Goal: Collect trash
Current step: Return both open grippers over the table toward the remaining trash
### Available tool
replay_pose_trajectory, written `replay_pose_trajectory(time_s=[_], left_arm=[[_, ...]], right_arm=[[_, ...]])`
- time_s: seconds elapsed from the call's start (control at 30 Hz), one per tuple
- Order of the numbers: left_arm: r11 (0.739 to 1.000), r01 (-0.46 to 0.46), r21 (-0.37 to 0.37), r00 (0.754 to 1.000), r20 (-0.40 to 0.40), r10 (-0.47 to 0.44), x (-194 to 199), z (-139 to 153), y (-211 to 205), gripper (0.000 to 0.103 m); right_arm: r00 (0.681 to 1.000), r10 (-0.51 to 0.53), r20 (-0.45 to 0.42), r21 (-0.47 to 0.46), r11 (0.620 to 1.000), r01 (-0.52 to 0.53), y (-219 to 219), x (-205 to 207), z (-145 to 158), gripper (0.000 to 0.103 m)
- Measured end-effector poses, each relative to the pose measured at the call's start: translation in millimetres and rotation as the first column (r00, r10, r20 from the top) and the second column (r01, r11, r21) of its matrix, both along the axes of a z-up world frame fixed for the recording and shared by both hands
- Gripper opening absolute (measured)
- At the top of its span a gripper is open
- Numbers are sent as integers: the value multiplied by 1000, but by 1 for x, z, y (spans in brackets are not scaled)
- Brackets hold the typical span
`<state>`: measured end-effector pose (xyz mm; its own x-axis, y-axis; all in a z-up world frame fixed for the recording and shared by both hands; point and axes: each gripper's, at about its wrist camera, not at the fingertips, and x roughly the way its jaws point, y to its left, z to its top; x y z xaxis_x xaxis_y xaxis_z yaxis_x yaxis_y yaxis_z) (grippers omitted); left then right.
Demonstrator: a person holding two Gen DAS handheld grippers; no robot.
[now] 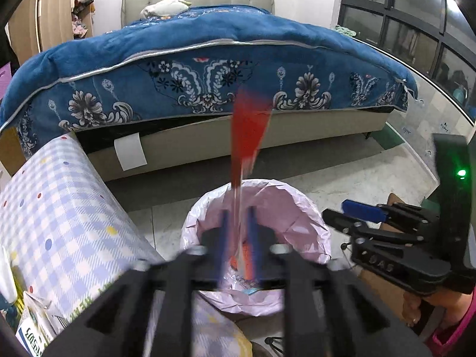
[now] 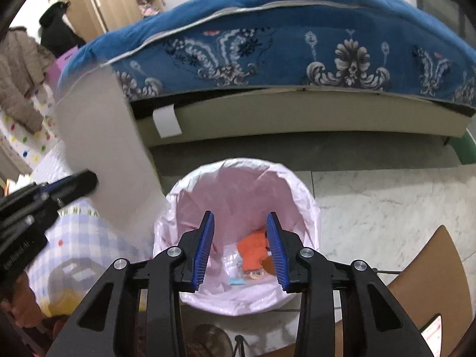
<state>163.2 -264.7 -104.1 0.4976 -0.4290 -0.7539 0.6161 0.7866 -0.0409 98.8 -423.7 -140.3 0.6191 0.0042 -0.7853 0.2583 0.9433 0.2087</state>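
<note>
1. Red-and-clear wrapper (image 1: 248, 136) stands between the left gripper (image 1: 238, 238) fingers, blurred; fingers part-spread, and whether they pinch it I cannot tell.
2. Pink-lined bin (image 2: 303, 196) sits on the floor before the bed (image 1: 208, 44), directly under both grippers; orange scraps (image 2: 253, 248) already lie inside.
3. Right gripper (image 2: 239, 248) fingers are spread and empty over the bin mouth.
4. Do it well: keep the left gripper centred over the liner, spread fully, let the wrapper fall clear of the rim.
5. Keep the right clear of the drop path.
</note>
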Motion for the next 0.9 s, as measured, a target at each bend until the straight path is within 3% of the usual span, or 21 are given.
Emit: replay_pose_trajectory(time_s=[0.03,0.27,0.63,0.77,0.9], left_arm=[[1000,-10,0,1000,4,10,1,1,2,52],[997,-71,-24,997,1,71,-12,21,37,53],[990,-139,-37,987,72,141,-93,57,117,62],[975,-222,-18,970,98,223,-112,61,159,67],[943,-330,-25,938,98,331,-124,61,209,68]], right_arm=[[1000,-10,4,-4,1000,10,-2,-1,3,38],[999,-34,27,12,999,33,-5,-26,21,38],[984,130,123,1,991,-131,70,-59,72,38],[970,210,120,-26,978,-209,108,-61,81,40],[950,293,112,-58,956,-288,148,-60,87,45]])
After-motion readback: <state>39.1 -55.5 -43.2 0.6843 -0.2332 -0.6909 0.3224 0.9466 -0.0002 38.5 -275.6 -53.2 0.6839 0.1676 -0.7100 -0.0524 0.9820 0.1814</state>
